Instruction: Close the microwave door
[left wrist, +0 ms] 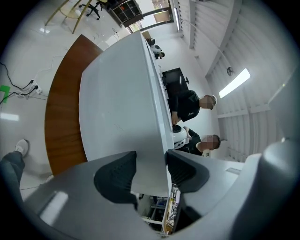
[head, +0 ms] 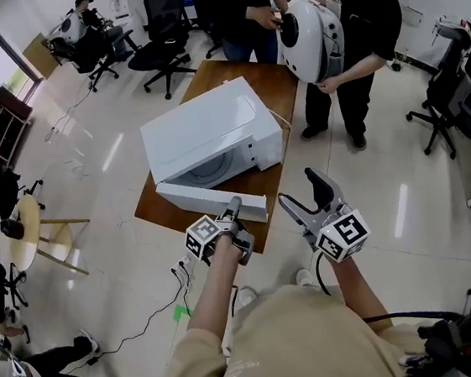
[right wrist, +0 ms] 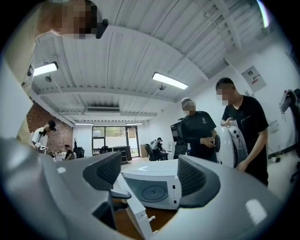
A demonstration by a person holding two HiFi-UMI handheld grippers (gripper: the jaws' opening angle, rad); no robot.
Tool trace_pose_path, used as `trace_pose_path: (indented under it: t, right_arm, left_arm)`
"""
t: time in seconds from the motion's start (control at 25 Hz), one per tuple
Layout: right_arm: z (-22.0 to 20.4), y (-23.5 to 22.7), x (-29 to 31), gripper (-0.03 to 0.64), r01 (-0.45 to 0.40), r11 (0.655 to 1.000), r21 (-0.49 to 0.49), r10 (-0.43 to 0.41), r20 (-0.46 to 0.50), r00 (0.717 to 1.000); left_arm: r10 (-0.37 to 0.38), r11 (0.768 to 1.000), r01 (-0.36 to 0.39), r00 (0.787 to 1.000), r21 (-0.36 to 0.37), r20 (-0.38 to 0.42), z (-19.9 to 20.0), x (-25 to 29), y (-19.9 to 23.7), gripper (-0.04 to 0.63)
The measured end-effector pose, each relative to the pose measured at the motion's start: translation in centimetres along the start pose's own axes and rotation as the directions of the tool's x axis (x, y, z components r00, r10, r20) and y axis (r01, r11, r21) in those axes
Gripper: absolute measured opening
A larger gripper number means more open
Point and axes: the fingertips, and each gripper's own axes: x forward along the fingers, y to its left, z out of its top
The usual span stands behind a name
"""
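Observation:
A white microwave (head: 212, 131) sits on a brown table (head: 270, 82) with its cavity facing me. Its white door (head: 207, 199) stands swung wide open along the table's near edge. My left gripper (head: 234, 209) is at the door's free end, and in the left gripper view the door panel (left wrist: 122, 103) runs between the pads of the left gripper (left wrist: 152, 173), which is shut on its edge. My right gripper (head: 299, 189) hangs in the air right of the door, open and holding nothing. In the right gripper view the microwave (right wrist: 154, 183) and door (right wrist: 136, 211) lie beyond the right gripper (right wrist: 145, 171).
Two people stand at the table's far side holding a white rounded device (head: 311, 39). Office chairs (head: 160, 48) stand behind it and another chair (head: 442, 109) at the right. Cables and a power strip (head: 181, 270) lie on the floor by my left arm.

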Motion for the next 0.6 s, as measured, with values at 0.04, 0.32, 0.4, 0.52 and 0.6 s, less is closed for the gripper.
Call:
trace_pose_path:
  t: [0.04, 0.32, 0.4, 0.52, 0.6]
  right_arm:
    - [0.1, -0.2, -0.2, 0.362, 0.009, 1.0, 0.001, -0.009, 0.002, 1.0]
    - [0.6, -1.4, -1.4, 0.336, 0.051, 0.999, -0.004, -0.051, 0.009, 0.999]
    - [1.0, -1.5, -1.5, 0.336, 0.057, 0.998, -0.012, -0.057, 0.011, 0.998]
    - [1.3, -1.8, -2.0, 0.336, 0.077, 0.997, -0.021, -0.077, 0.005, 0.997]
    - [1.3, -2.2, -2.2, 0.336, 0.093, 0.995, -0.024, -0.092, 0.006, 0.996]
  left_arm:
    - [0.003, 1.0, -0.003, 1.0, -0.009, 0.007, 0.2, 0.6, 0.0, 0.216]
    - [0.029, 0.997, -0.026, 0.999, -0.072, 0.042, 1.6, 4.4, -0.5, 0.215]
    - [0.032, 0.996, -0.027, 0.998, -0.09, 0.055, 2.1, 5.2, -0.7, 0.215]
    - [0.037, 0.993, -0.029, 0.997, -0.114, 0.07, 2.8, 6.5, -1.0, 0.215]
    - [0.041, 0.991, -0.031, 0.996, -0.128, 0.079, 3.4, 7.5, -0.9, 0.215]
